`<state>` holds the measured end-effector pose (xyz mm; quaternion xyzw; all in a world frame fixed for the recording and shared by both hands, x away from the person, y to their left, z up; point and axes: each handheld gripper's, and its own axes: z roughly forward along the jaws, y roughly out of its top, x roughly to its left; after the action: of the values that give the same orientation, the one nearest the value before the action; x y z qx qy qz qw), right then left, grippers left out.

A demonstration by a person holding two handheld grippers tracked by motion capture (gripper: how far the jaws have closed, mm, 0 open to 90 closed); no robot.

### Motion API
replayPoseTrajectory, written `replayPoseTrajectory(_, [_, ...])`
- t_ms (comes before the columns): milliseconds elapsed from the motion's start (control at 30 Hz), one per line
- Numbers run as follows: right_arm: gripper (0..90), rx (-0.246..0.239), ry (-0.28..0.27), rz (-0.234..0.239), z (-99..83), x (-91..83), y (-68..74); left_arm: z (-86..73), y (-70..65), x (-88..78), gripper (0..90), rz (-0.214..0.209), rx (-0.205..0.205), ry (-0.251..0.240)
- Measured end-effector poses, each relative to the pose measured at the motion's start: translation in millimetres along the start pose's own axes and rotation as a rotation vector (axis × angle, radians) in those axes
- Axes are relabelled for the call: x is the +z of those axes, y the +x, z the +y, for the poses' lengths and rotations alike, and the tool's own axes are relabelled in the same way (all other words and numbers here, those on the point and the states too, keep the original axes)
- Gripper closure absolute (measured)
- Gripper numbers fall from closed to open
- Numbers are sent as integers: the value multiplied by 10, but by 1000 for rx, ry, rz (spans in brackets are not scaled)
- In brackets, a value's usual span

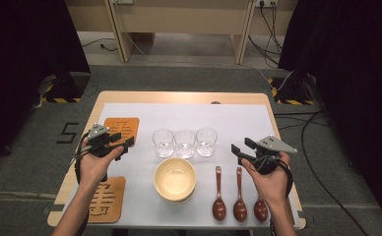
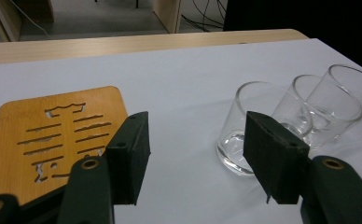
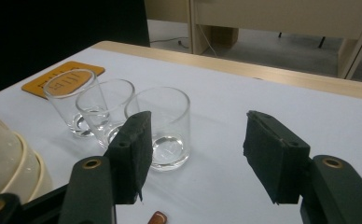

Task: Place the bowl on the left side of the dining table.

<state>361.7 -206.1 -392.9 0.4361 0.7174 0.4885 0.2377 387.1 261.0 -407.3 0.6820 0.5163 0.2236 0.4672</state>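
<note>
Three clear empty glasses (image 1: 184,143) stand in a row at the middle of the white mat (image 1: 228,123). In front of them sits a stack of cream bowls (image 1: 175,179), with three brown spoons (image 1: 239,196) lying to its right; my right hand partly covers the rightmost one. My left gripper (image 1: 126,144) hovers left of the glasses, over the near edge of a wooden coaster (image 1: 121,129), open and empty. In the left gripper view the nearest glass (image 2: 258,126) stands past the right jaw. My right gripper (image 1: 240,146) is open and empty, just right of the glasses, with the closest glass (image 3: 163,126) behind its left jaw.
A second wooden coaster (image 1: 108,199) lies at the front left corner. The table's wooden edge (image 1: 179,96) borders the mat at the back. Beyond it are a wooden bench and floor cables (image 1: 272,29). Dark curtains hang on both sides.
</note>
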Motion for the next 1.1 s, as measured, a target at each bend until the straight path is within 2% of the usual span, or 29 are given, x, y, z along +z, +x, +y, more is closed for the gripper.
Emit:
replayPoseTrajectory(100, [435,-11,-1,-12,-7,5,-22,3,-29,-11,406,-2,10,-1])
replayPoseTrajectory(333, [442,-26,-1,-47,-30,27,-51,-5,-174,-73,420,-49,32,-12])
replayPoseTrajectory(467, [450,-4,13,-33,-54,47,-58,-50,-291,-128,420,-82,56,-11])
replayPoseTrajectory(567, [451,-5,25,-33,-67,57,-51,-68,-318,-136,420,-91,55,-11])
replayPoseTrajectory(767, [461,-15,40,-36,-94,91,-42,-96,-421,-180,422,-107,80,-11])
replayPoseTrajectory(900, [482,-29,54,-38,-104,104,-44,-121,-513,-206,425,-137,113,-17])
replayPoseTrajectory(1100, [483,-25,58,-40,-105,103,-49,-158,-655,-222,429,-183,138,-16])
